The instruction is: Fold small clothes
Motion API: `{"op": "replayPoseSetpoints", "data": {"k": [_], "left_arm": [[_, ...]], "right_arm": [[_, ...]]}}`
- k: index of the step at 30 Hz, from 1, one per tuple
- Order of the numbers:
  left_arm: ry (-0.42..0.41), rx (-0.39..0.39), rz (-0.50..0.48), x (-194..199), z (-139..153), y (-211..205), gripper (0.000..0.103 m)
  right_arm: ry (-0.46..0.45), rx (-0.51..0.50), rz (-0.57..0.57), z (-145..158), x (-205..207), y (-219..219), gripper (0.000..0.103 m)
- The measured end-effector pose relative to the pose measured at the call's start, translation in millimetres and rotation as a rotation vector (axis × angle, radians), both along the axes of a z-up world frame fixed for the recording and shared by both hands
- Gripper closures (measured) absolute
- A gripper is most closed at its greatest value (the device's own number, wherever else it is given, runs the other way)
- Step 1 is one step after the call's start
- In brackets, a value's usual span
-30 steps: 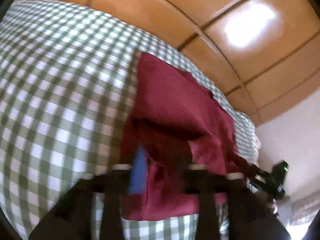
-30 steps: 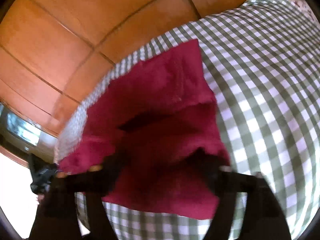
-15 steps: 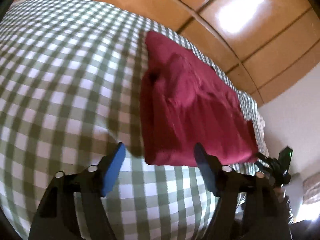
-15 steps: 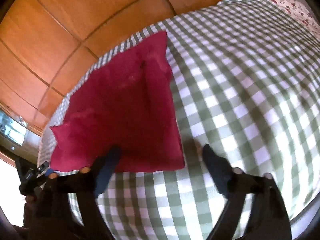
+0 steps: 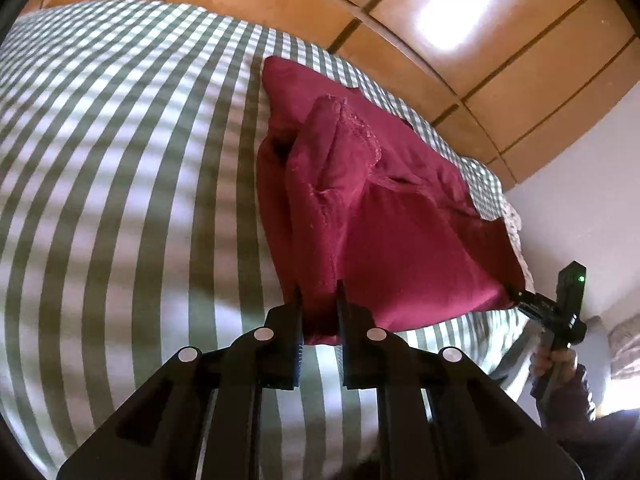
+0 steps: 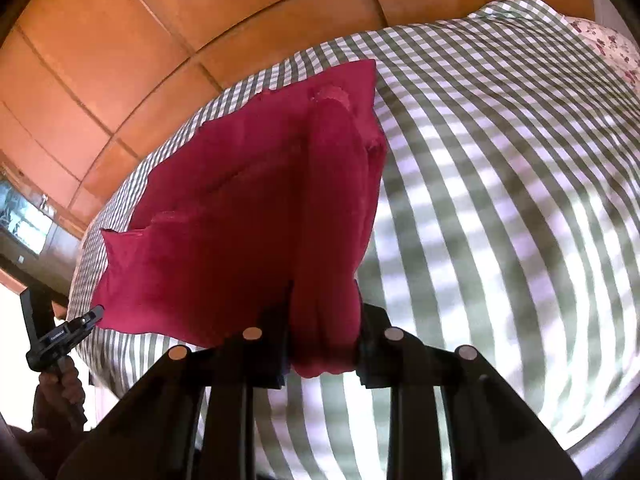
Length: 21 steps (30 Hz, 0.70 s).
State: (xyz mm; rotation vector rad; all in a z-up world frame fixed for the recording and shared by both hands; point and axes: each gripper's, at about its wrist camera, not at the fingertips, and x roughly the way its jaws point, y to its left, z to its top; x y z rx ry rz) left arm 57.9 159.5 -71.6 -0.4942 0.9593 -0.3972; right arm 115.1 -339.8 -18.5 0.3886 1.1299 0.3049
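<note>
A dark red garment (image 5: 400,240) lies folded on the green-and-white checked bed cover (image 5: 120,160). In the left wrist view my left gripper (image 5: 319,292) has the garment's near left corner bunched between its jaws, which are closing on the cloth. My right gripper (image 6: 323,300) is closing the same way on the near right corner of the garment (image 6: 240,220). Each gripper also shows in the other's view: the right gripper (image 5: 516,294) pinches the far corner, and the left gripper (image 6: 94,314) does the same there. The edge between them is drawn taut.
Orange-brown wooden panels (image 5: 460,20) stand behind the bed. A white wall (image 5: 580,200) is at the right. A floral pillow (image 6: 608,44) lies at the bed's far right. A person's hand (image 5: 554,360) holds the right gripper's handle. The checked cover (image 6: 500,200) spreads wide beside the garment.
Half a second ago both grippers stood open just short of the garment's near edge. Both have since moved onto the near corners and closed, bunching the cloth.
</note>
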Motion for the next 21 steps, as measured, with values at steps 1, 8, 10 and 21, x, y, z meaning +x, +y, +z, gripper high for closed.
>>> {"op": "replayPoseSetpoints", "data": {"k": [1,8,10,21], "left_arm": [[0.01,0.002,-0.01,-12.2,-1.8,-0.7,0.091],[0.038,0.061,-0.024,-64.2,-4.2,-0.2,0.086],[0.025,0.096,-0.007,-64.0,1.6,1.5,0.069],[-0.101,0.251,0.017,5.9,23.5,-3.9,0.048]], "right_arm": [[0.013,-0.006,0.011,0.3,-8.6,-1.3,0.081],[0.093,-0.026,0.069,-4.4,-46.1,-4.5,0.077],[0.086,-0.033,0.037,-0.5,-43.2,-8.4,0.06],[-0.05,-0.138,-0.037,20.0,7.7,0.1,0.046]]}}
